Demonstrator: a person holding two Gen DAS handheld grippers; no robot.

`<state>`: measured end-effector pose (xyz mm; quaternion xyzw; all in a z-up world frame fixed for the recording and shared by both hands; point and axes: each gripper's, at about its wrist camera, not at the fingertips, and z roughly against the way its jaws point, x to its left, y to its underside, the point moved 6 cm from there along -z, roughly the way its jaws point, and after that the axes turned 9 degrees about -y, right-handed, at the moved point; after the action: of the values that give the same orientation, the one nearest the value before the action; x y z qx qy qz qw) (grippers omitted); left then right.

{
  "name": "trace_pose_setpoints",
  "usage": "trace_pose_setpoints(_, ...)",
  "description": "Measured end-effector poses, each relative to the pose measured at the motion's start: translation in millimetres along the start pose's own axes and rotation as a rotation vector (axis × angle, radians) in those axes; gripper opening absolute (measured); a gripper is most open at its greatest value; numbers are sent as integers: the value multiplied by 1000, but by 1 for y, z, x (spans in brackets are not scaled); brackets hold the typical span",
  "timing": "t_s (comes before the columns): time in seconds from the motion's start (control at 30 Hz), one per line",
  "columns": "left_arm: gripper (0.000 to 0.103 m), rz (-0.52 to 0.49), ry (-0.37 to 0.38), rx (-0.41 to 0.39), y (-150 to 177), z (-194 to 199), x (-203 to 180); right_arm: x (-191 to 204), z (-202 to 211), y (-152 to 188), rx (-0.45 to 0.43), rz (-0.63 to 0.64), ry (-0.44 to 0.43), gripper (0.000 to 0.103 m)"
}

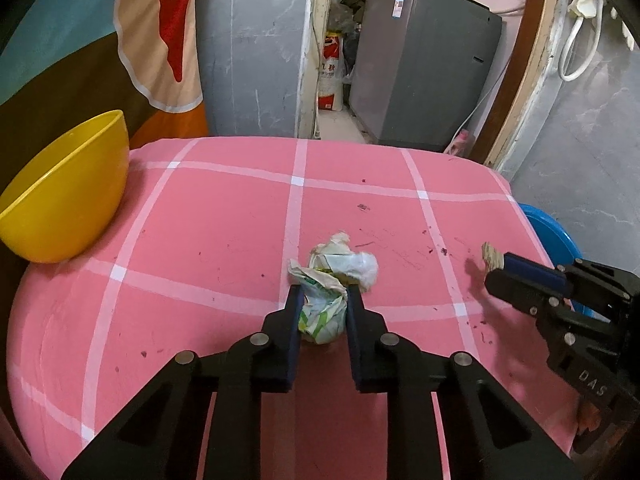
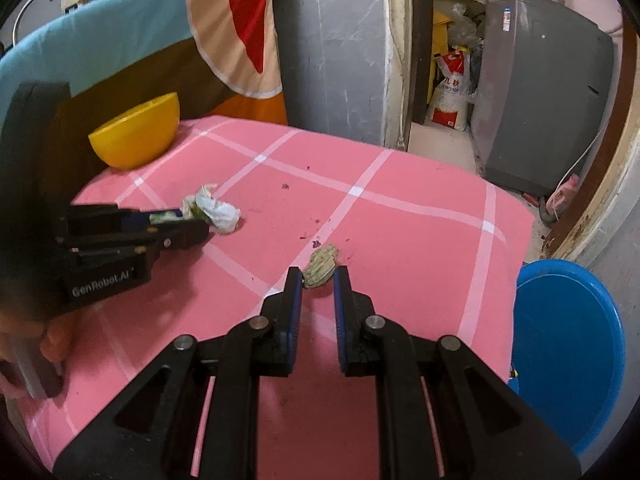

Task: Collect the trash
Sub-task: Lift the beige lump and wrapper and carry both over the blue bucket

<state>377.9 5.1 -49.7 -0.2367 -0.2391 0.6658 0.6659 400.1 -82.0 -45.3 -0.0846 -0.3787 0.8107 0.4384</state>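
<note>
Left gripper [image 1: 322, 300] jaws pinched — right gripper [image 2: 317, 280] likewise.

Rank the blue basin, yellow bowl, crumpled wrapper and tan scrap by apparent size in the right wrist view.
1. Blue basin, though it sits nearest the camera
2. Yellow bowl
3. Crumpled wrapper
4. Tan scrap

Grey walls [image 1: 256, 40], grey washing machine [image 1: 424, 72], doorway
</note>
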Motion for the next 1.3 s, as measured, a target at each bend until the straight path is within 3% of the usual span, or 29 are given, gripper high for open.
trace_pose_setpoints(0.3,17,-6,26,-156,-10,35,-15,-2,37,-2,-152,12,70,27)
trace_pose_setpoints(0.53,17,7,52,-314,-26,72,-34,-3,89,-9,-347,49,174,27)
trace_pose_setpoints(0.8,17,46,102,-461,-42,104,-56,-18,143,-7,-539,1,244,27)
trace_pose_setpoints(1.0,17,23,146,-511,-47,123,-92,-38,179,-1,-623,-36,313,27)
trace_pose_setpoints(1.3,17,-25,217,-505,-53,120,-151,-70,211,20,-652,-71,388,28)
